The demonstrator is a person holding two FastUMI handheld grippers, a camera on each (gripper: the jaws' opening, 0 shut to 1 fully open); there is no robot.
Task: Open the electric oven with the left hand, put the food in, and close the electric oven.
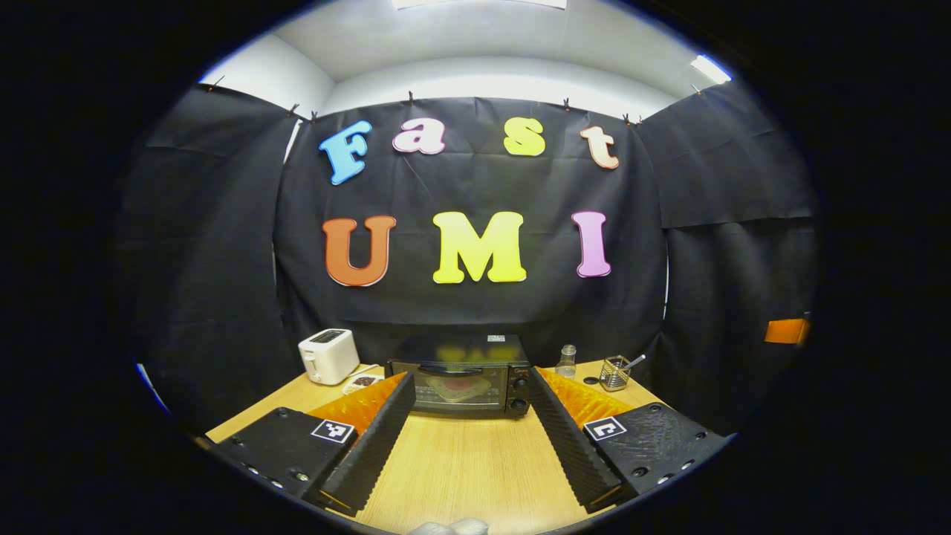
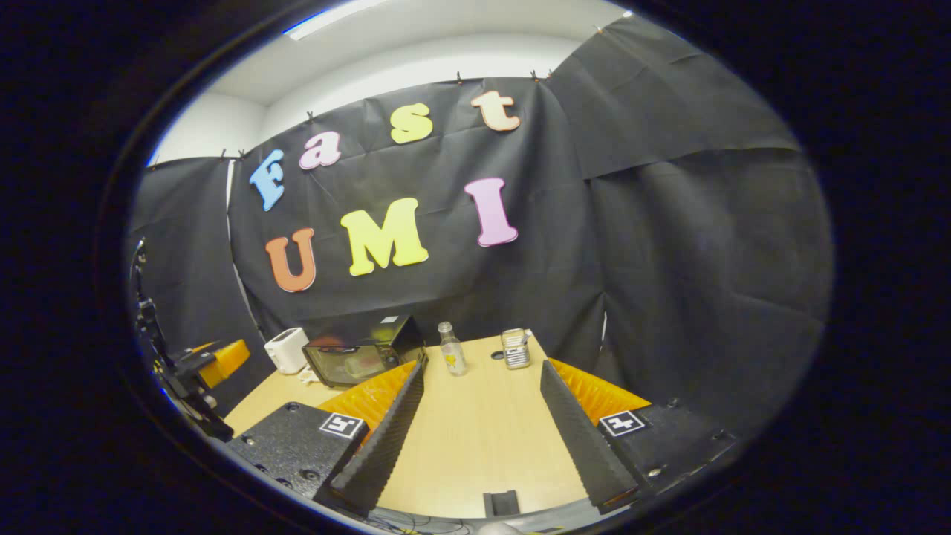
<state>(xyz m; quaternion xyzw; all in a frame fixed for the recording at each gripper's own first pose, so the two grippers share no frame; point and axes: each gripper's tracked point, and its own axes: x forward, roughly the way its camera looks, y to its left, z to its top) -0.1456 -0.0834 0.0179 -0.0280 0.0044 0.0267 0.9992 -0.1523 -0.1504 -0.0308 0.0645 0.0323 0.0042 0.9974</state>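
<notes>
Black and shut, the oven [image 1: 461, 383] sits at the far edge of the wooden table [image 1: 461, 468], so I aim my left gripper [image 1: 468, 427], fingers spread and empty, straight at its door, while my right gripper [image 2: 479, 435] waits open alongside

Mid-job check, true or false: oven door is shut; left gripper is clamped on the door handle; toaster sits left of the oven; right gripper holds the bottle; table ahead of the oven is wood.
1. The black electric oven has its glass door shut. True.
2. The left gripper grips its handle. False: open, short of it.
3. The white toaster stands to the oven's left. True.
4. The right gripper holds the clear bottle. False: open, empty.
5. The table is light wood. True.
</notes>
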